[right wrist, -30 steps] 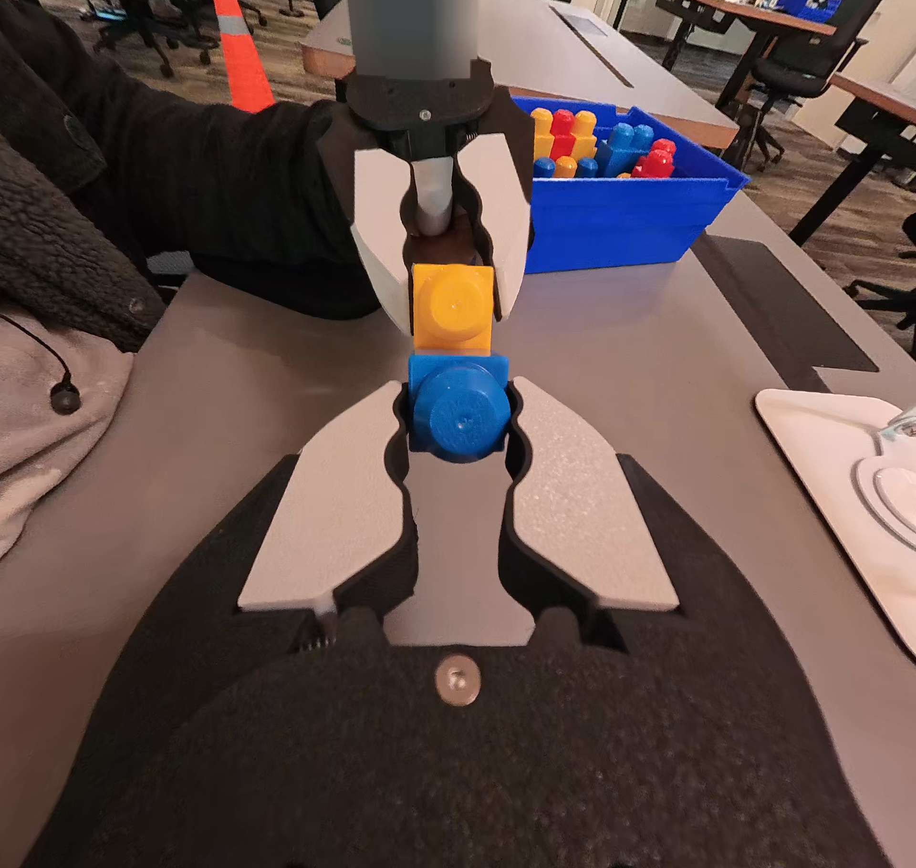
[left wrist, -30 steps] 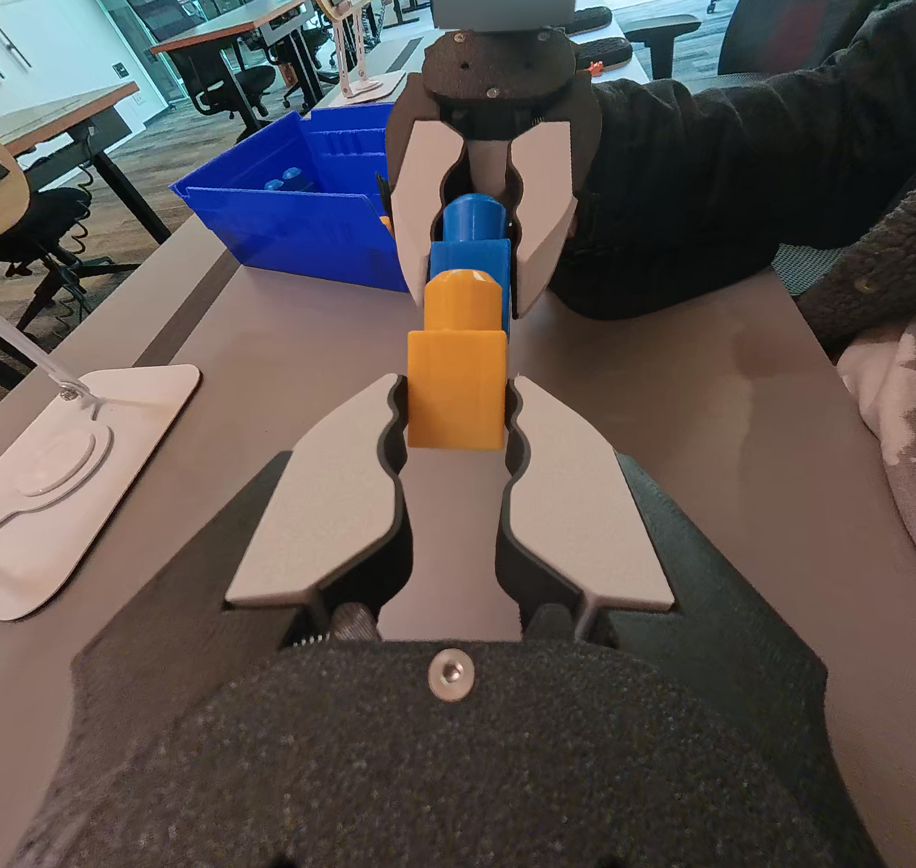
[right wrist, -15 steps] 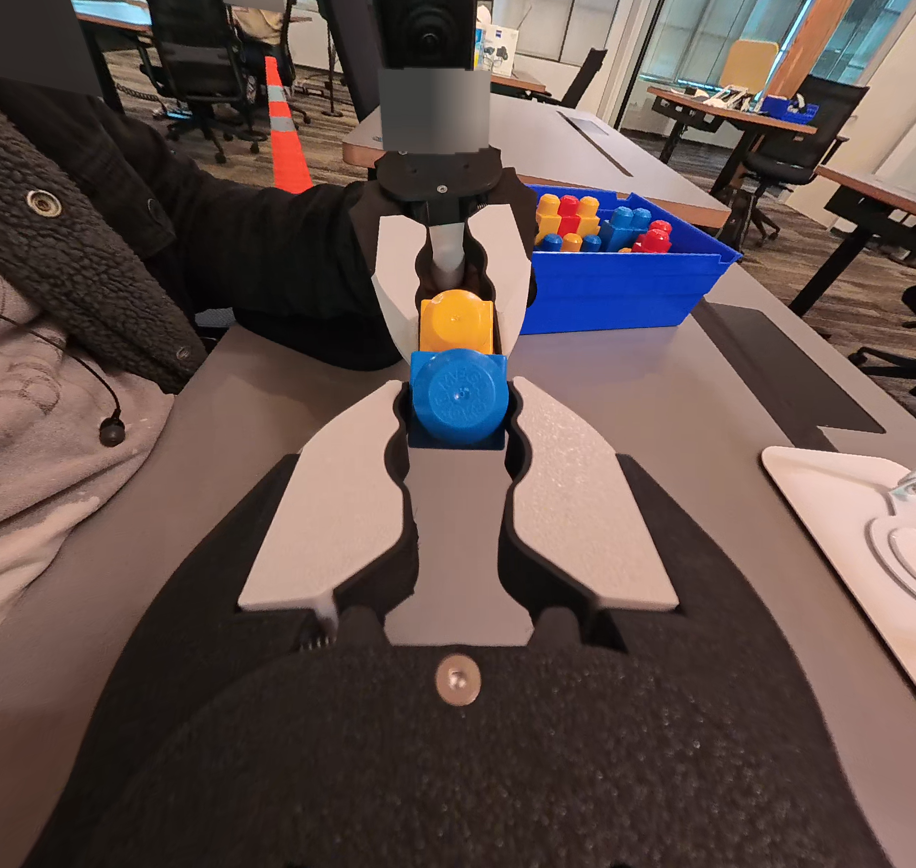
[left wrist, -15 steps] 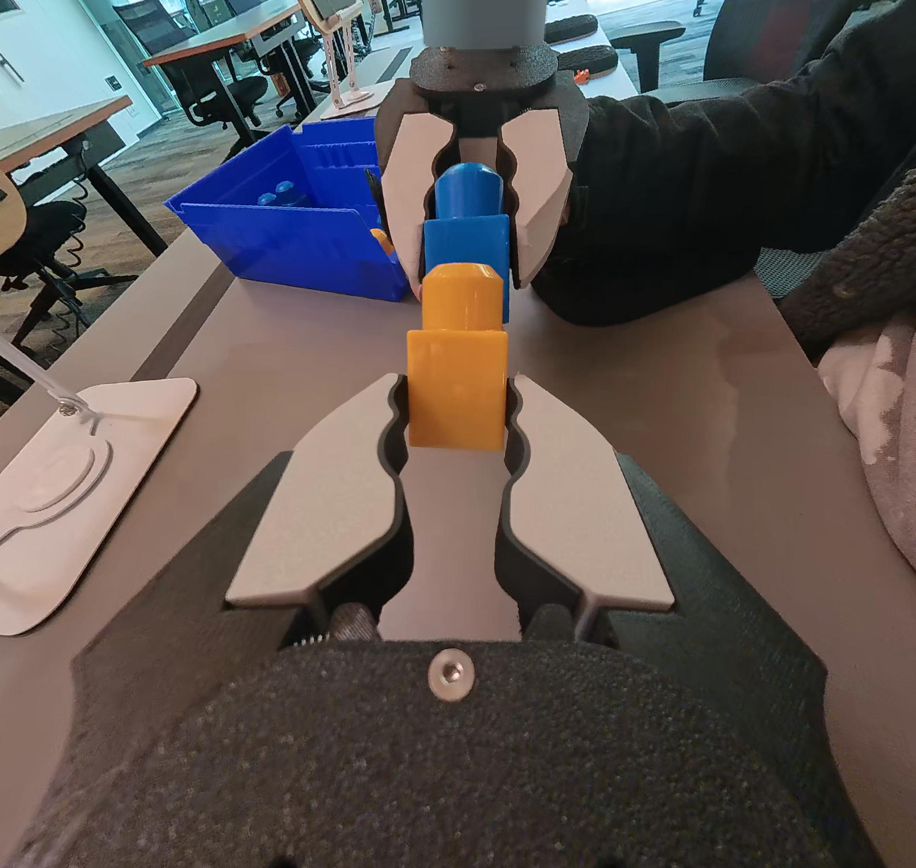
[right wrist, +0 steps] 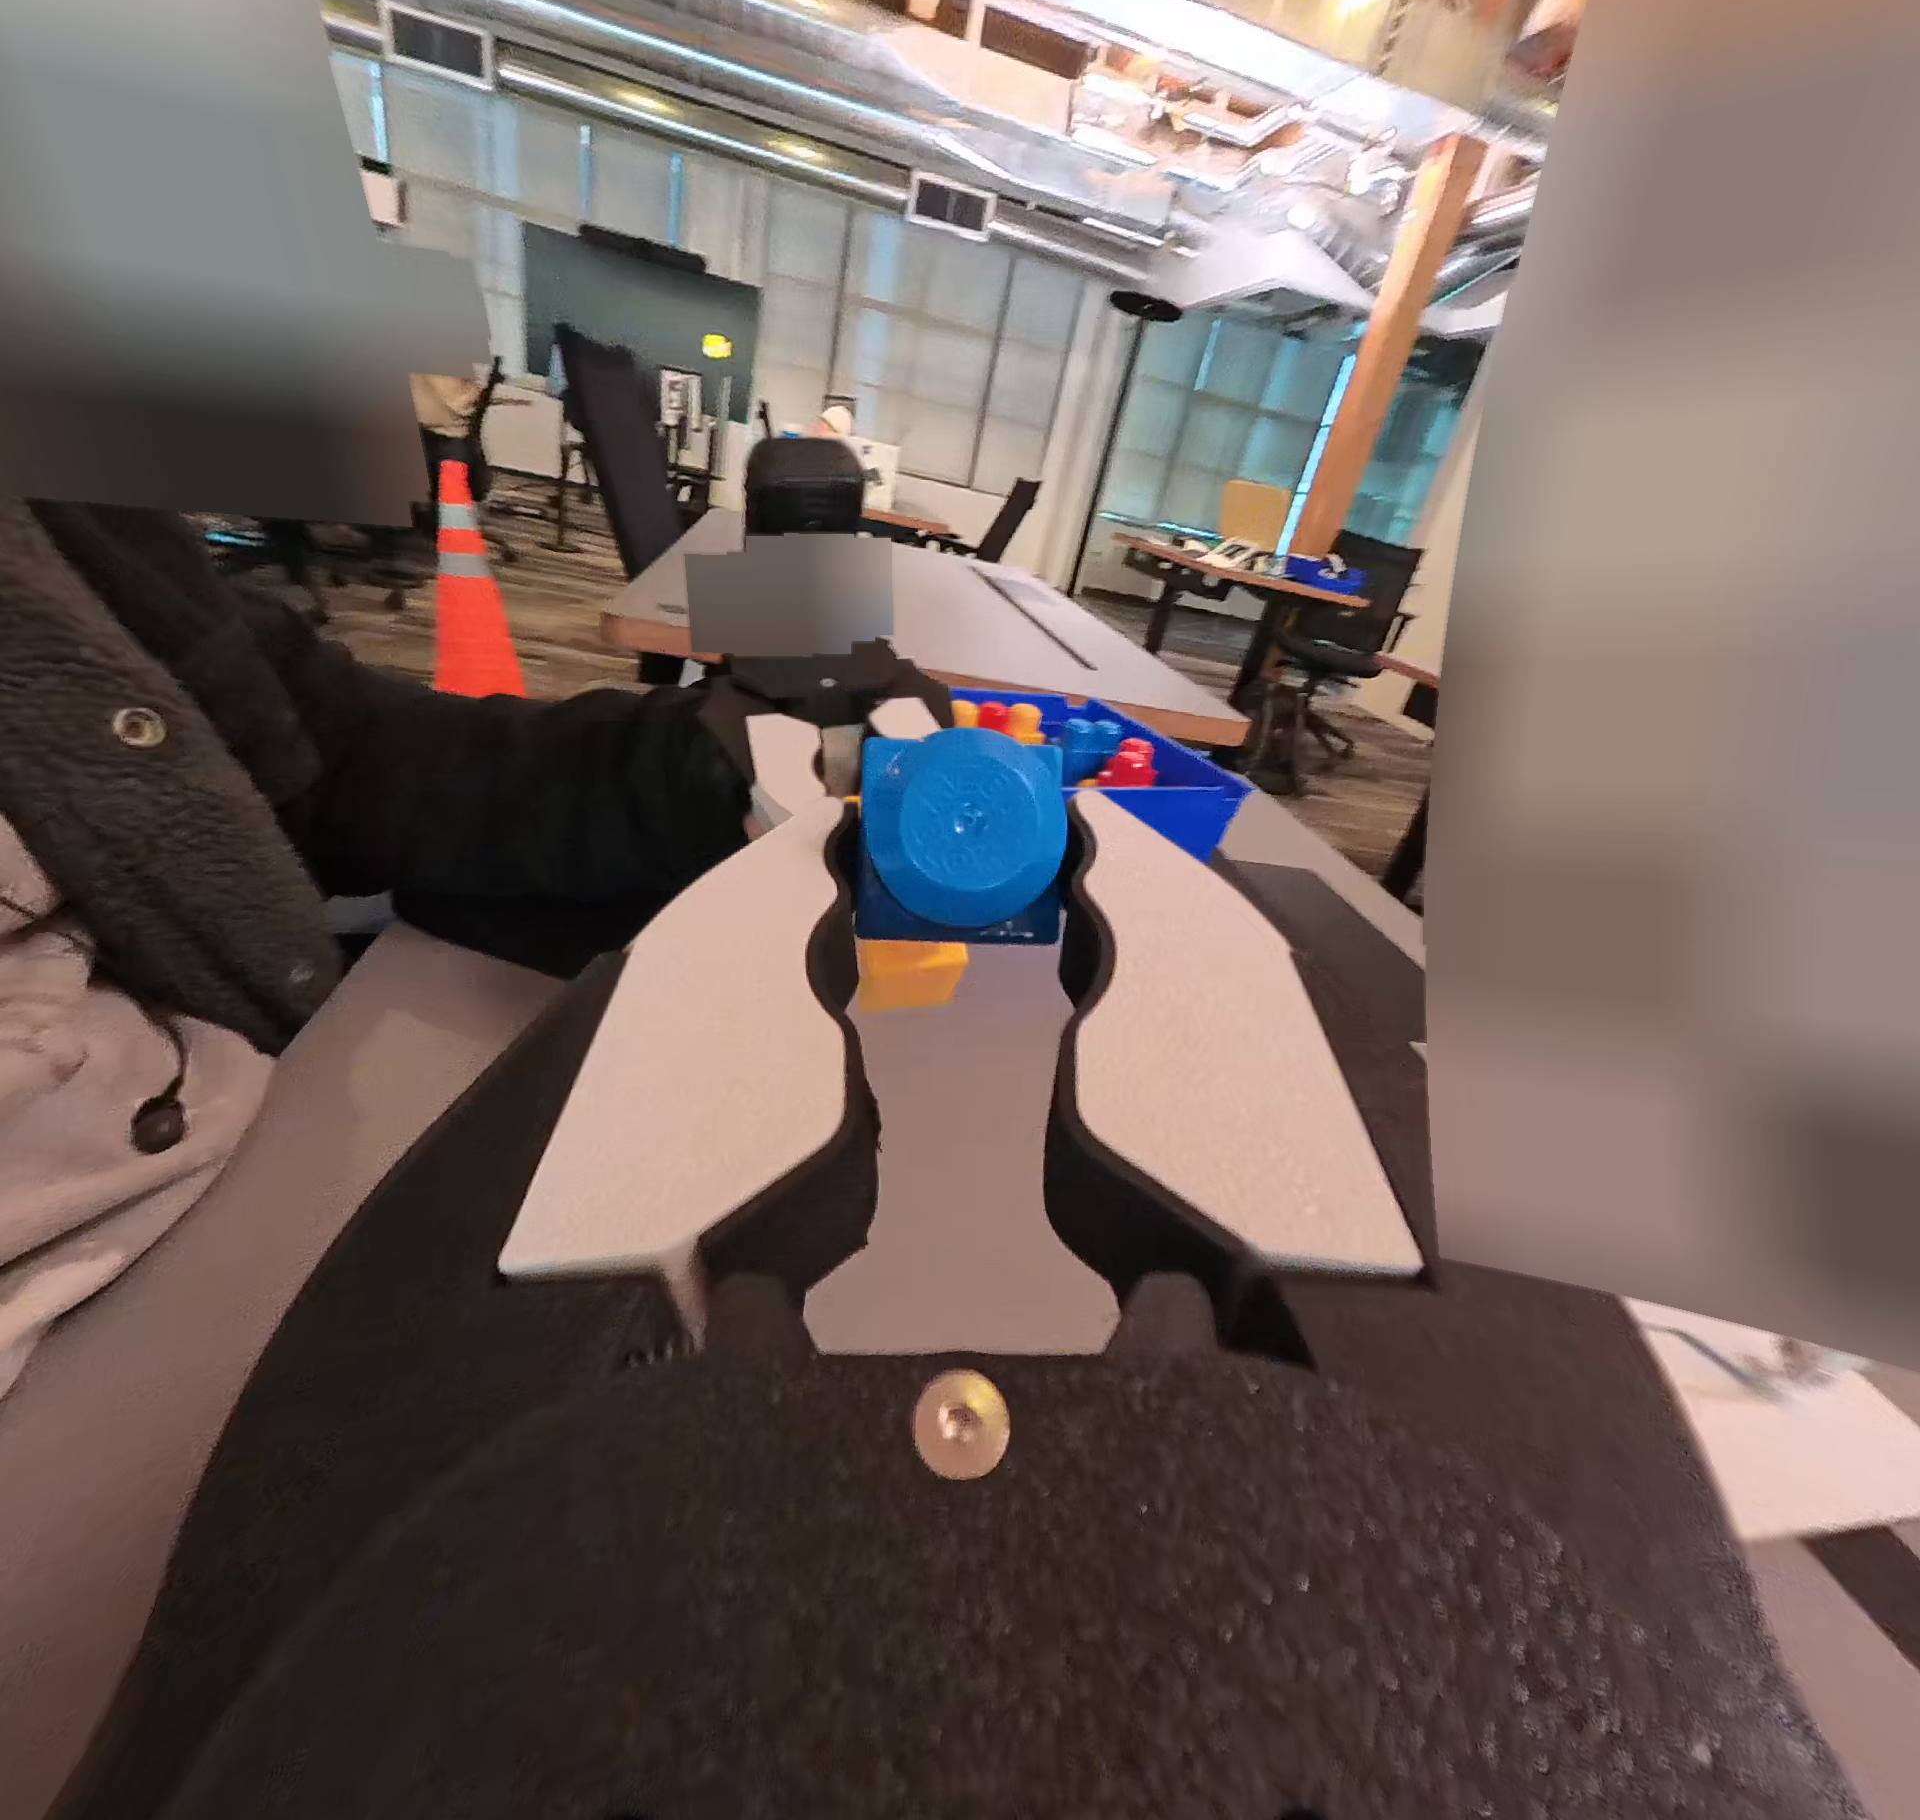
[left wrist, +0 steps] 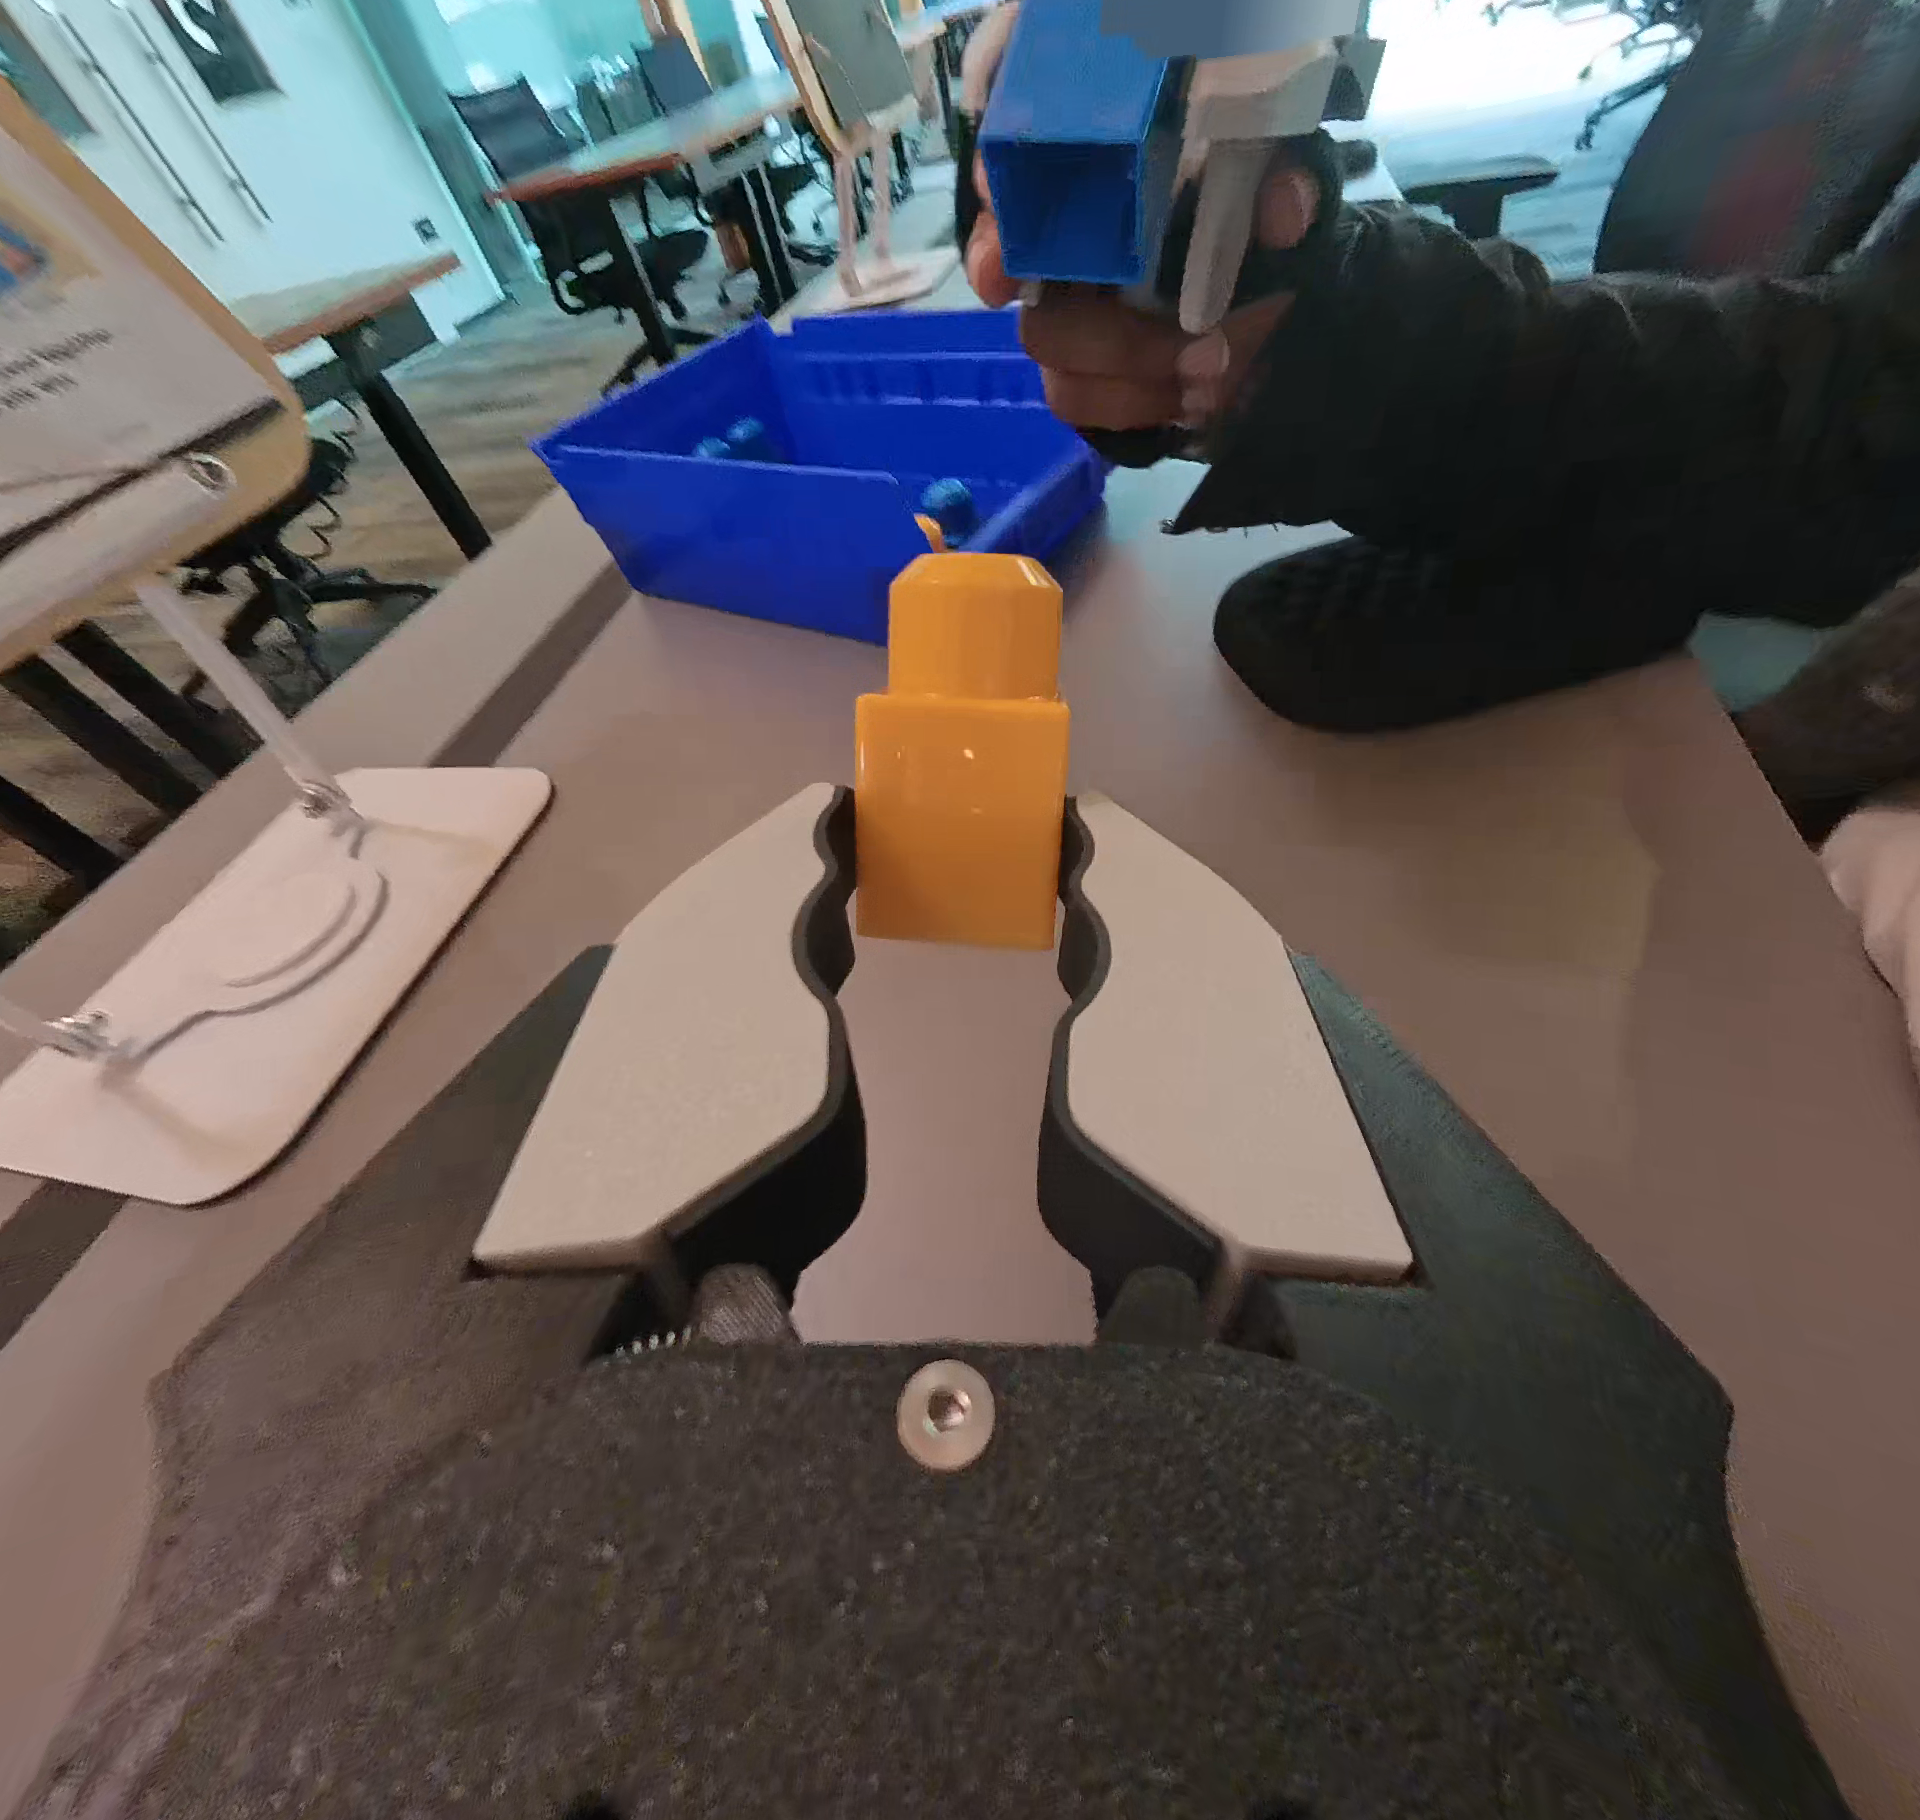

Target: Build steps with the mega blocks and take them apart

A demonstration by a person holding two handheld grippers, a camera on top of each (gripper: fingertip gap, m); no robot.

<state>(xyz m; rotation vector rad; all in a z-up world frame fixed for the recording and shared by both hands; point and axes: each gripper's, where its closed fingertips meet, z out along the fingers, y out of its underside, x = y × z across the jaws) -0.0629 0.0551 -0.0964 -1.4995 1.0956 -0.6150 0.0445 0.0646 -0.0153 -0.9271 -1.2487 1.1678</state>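
Observation:
My left gripper point(left wrist: 961, 835) is shut on an orange one-stud block point(left wrist: 961, 814) and holds it upright just above the grey table point(left wrist: 1351, 939). My right gripper point(right wrist: 961, 856) is shut on a blue one-stud block point(right wrist: 961, 835), stud towards its camera. In the left wrist view the right gripper point(left wrist: 1143, 212) is raised high at the upper right, and the blue block point(left wrist: 1070, 160) shows its hollow underside. The two blocks are apart. In the right wrist view the orange block point(right wrist: 909, 975) shows just below the blue one.
A blue bin point(left wrist: 831, 523) with several loose blocks stands at the back of the table; it also shows in the right wrist view point(right wrist: 1195, 804). A white stand base point(left wrist: 260, 939) lies at the left. A person's dark sleeve point(left wrist: 1507, 523) rests on the table's right side. About 15 centimetres separates my left fingertips from my right.
The blue block was against the orange block's far side. My right gripper has lifted it up and away and tilted upward. My left gripper still holds the orange block low over the table.

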